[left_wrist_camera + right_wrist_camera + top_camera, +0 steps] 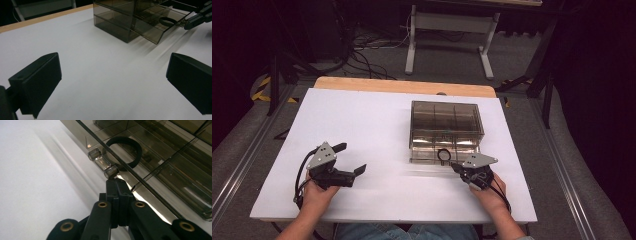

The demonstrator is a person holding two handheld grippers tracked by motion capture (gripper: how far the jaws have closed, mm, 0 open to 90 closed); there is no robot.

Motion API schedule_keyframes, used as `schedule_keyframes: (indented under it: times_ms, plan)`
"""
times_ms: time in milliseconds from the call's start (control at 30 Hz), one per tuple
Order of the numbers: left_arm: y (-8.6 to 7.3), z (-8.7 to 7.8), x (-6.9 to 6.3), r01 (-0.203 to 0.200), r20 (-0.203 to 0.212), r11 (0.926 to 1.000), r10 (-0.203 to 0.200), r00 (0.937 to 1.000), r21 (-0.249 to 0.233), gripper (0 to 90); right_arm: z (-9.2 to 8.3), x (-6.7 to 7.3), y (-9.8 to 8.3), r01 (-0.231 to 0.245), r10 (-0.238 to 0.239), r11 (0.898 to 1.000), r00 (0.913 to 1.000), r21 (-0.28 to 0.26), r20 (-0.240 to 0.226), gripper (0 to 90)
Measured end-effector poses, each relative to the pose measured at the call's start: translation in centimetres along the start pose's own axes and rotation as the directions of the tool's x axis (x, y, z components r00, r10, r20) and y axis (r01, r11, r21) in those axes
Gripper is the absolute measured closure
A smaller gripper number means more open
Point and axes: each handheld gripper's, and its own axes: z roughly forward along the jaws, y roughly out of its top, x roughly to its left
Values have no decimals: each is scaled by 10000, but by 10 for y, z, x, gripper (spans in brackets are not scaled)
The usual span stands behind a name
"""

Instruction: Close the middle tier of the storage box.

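Observation:
A smoky see-through drawer box stands right of centre on the white table. Its bottom drawer is slid partly out toward me, and a black hair tie lies in it. My right gripper is shut at the drawer's clear handle, with its jaw tips pressed together on the handle's end. In the right gripper view the right gripper sits just below the hair tie. My left gripper rests open at the front left, holding nothing. The left gripper looks toward the box.
A wooden strip borders the table's far edge. Behind it are a white desk frame and floor cables. Metal rails run along both sides of the table. The person's hands hold both grippers near the front edge.

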Motion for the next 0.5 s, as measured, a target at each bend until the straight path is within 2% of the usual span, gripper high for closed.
schedule_keyframes:
  times_ms: [500]
  plan:
    - [-5, -11, 1, 15, -223, 10000, -15, 9997, -10, 6, 8, -9, 10, -389, 398, 9990, 9983, -222, 434, 900]
